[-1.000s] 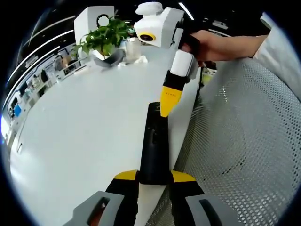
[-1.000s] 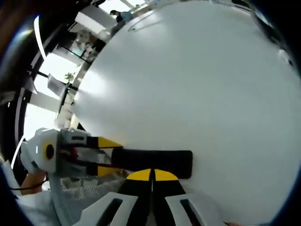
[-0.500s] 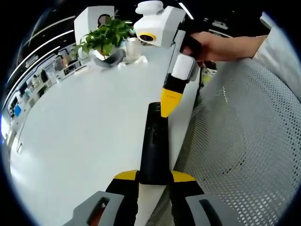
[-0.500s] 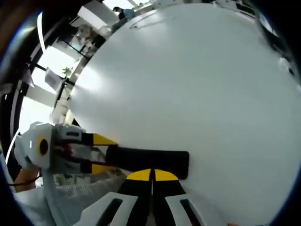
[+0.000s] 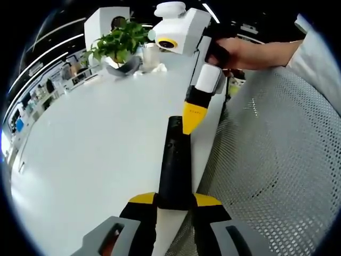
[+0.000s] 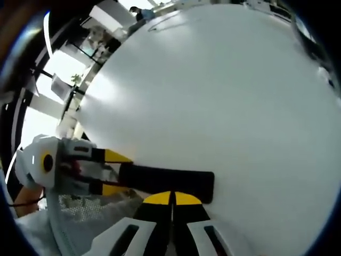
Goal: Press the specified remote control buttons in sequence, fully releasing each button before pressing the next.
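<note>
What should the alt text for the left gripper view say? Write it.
A black remote control is clamped at its near end between the left gripper's yellow-tipped jaws, above a white table. The right gripper, held by a person's hand, has its shut yellow tip at the remote's far end. A potted plant stands at the table's far end.

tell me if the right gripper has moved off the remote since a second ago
Barely. In the left gripper view the right gripper has edged slightly up and away along the black remote, judged against the potted plant, but its shut yellow tips remain at the remote's far end.
</note>
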The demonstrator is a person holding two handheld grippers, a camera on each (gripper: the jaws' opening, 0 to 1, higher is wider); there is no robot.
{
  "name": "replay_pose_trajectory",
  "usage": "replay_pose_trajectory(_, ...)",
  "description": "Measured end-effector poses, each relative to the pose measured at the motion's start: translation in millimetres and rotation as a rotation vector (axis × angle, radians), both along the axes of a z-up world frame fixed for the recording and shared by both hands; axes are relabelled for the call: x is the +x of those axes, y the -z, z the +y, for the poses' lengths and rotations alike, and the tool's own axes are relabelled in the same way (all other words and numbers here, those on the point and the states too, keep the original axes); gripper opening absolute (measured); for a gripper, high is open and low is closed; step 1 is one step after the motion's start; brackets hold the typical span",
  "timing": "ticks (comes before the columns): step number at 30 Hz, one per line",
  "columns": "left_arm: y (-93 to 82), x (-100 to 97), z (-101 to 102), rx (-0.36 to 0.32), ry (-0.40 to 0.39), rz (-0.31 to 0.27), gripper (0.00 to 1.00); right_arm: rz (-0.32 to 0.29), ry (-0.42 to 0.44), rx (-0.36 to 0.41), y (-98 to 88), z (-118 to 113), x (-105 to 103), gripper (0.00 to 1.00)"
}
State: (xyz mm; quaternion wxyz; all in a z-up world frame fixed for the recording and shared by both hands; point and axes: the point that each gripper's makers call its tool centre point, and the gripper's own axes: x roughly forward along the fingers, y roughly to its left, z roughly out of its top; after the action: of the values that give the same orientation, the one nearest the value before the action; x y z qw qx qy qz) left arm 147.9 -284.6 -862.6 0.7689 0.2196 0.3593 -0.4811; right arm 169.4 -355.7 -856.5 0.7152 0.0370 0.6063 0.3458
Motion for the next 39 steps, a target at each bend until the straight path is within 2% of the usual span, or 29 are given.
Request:
replay_pose_trajectory(19, -0.6, 1.0, 0, 0.005, 0.017, -0.011, 0.24, -0.001, 0.003, 0.001, -0.6, 0, 2, 0.0)
replay_pose_trajectory(24, -0.1, 1.0, 0, 0.004, 0.017, -0.01, 0.24, 0.025, 0.023, 0.012, -0.3, 0, 3, 0.0)
replay_pose_trajectory(32, 0.2, 0.7, 1, 0.005, 0.02, -0.012, 0.24, 0.021, 0.018, 0.004, -1.4, 0, 2, 0.0)
replay_pose_trajectory(35, 0.1, 0.5, 1, 0.004, 0.022, -0.014, 0.24, 0.015, 0.031, 0.027, -5.4, 1, 5, 0.0)
replay_pose_trajectory(37, 0.0, 0.4, 0, 0.003, 0.02, -0.013, 0.24, -0.002, 0.053, 0.072, -11.4, 5, 10, 0.0)
replay_pose_trajectory(39, 0.1, 0.4, 0, 0.003, 0.018, -0.013, 0.24, -0.018, 0.064, 0.075, -11.7, 4, 13, 0.0)
